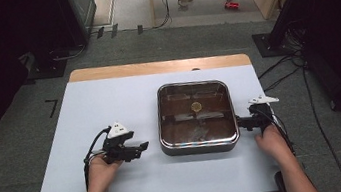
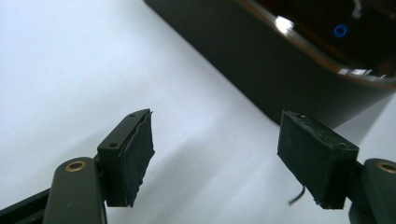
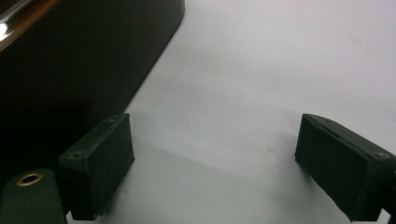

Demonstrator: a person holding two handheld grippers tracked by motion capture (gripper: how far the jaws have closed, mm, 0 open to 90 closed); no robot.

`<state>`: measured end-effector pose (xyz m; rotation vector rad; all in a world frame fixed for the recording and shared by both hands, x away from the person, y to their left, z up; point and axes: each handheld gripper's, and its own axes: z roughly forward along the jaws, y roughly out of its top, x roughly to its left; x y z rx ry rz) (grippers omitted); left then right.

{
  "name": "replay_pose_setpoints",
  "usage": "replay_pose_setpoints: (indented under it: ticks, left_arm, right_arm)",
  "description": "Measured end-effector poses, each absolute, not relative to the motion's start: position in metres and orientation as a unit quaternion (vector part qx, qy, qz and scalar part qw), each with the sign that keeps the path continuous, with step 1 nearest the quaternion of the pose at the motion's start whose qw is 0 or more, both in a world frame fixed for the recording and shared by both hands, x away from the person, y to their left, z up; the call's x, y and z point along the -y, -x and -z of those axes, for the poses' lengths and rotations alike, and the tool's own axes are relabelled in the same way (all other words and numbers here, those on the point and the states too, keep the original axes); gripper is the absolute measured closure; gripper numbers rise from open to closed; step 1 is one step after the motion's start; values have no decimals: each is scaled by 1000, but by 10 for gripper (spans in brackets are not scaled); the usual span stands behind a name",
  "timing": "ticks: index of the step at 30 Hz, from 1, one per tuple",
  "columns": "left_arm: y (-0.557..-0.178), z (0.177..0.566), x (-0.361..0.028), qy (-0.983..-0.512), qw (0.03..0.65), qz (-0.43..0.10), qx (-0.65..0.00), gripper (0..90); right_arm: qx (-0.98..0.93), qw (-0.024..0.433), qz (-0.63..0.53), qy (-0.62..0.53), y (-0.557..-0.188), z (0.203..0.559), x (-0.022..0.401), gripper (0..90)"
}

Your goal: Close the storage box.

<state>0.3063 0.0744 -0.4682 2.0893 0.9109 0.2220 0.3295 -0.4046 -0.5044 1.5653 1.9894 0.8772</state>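
Two grippers are flanking the square pan (image 1: 197, 117): right gripper (image 1: 243, 124) just beside its right wall, left gripper (image 1: 140, 148) standing farther off; both jaws gaping wide, holding nothing.

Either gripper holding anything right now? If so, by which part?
Nothing held. The left gripper and right gripper are both open over bare table, one on each side of the square pan, with nothing between their jaws.
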Motion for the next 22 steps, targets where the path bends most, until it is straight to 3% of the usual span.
replay_pose_setpoints:
  ticks: [11,15,18,22]
  left_arm:
    - [-310,491,-68,-853,370,-98,-354,264]
    - [-310,493,-65,-853,375,-104,-346,253]
    - [-305,497,-64,-845,388,-113,-350,187]
    - [-304,498,-64,-843,392,-119,-348,187]
  right_arm:
    - [-723,229,-319,-569,-329,504,405,108]
    - [-723,229,-319,-569,-329,504,405,107]
    - [-723,229,-319,-569,-329,504,405,107]
    - [-723,229,-319,-569,-329,504,405,108]
